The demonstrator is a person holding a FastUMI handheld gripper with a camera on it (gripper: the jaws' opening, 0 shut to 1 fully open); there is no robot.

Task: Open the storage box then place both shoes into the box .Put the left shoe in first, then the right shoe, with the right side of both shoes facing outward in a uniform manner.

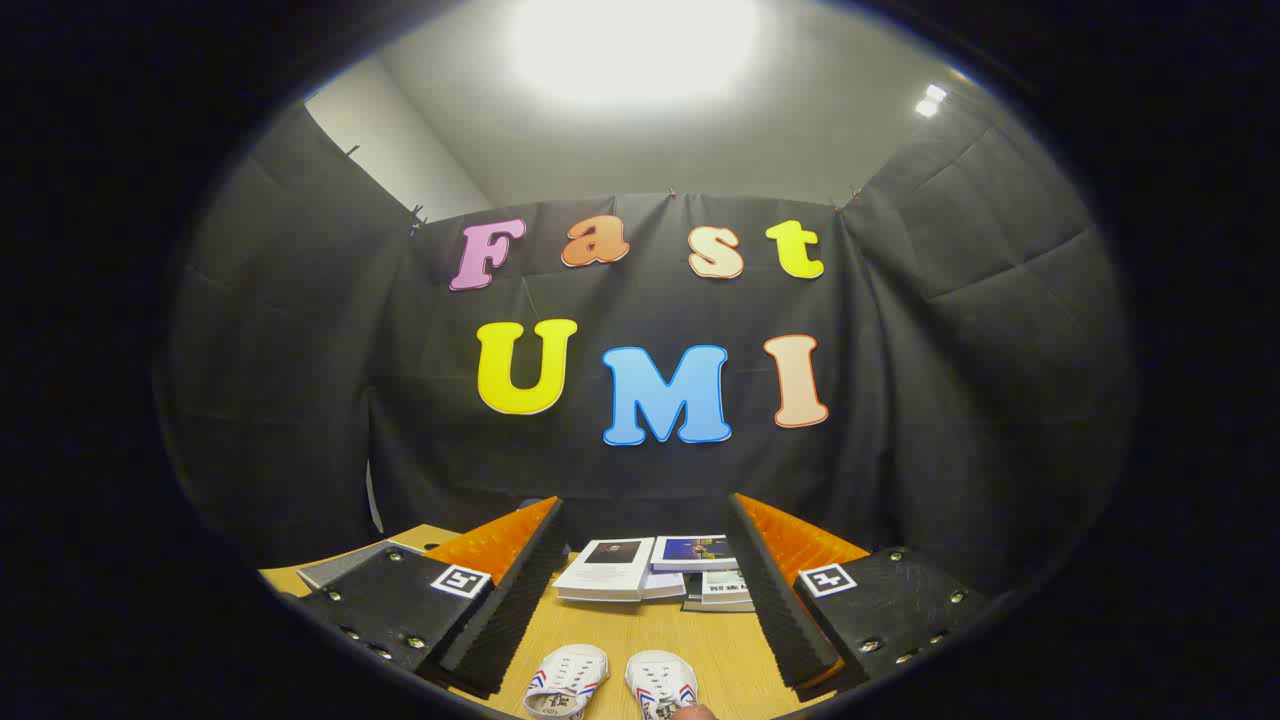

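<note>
Two white shoes sit closest to the lens, side by side on the wooden surface (640,625) in the gap between the two fingers of the tongs (645,545). One shoe (567,680) lies nearer the left finger and the other shoe (662,682) nearer the right; both have laces, and red and blue stripes show on their sides. They stand just apart from each other, not touching, and neither finger touches either of them. At the near edge of the right-hand shoe a fingertip of a person (690,713) shows, touching or just over that shoe. Both fingers of the tongs stand wide apart and grip nothing; each carries one square black-and-white marker, so two markers in all. Beyond the shoes, farther along the surface and still between the fingers, lies a small cluster of books (650,570): at least three can be counted, a pale one with a dark picture on its cover, one with a blue cover beside it, and one partly tucked under them. Off beyond the left finger, one grey flat thing (345,563) lies near the corner of the surface; what it is cannot be told.
</note>
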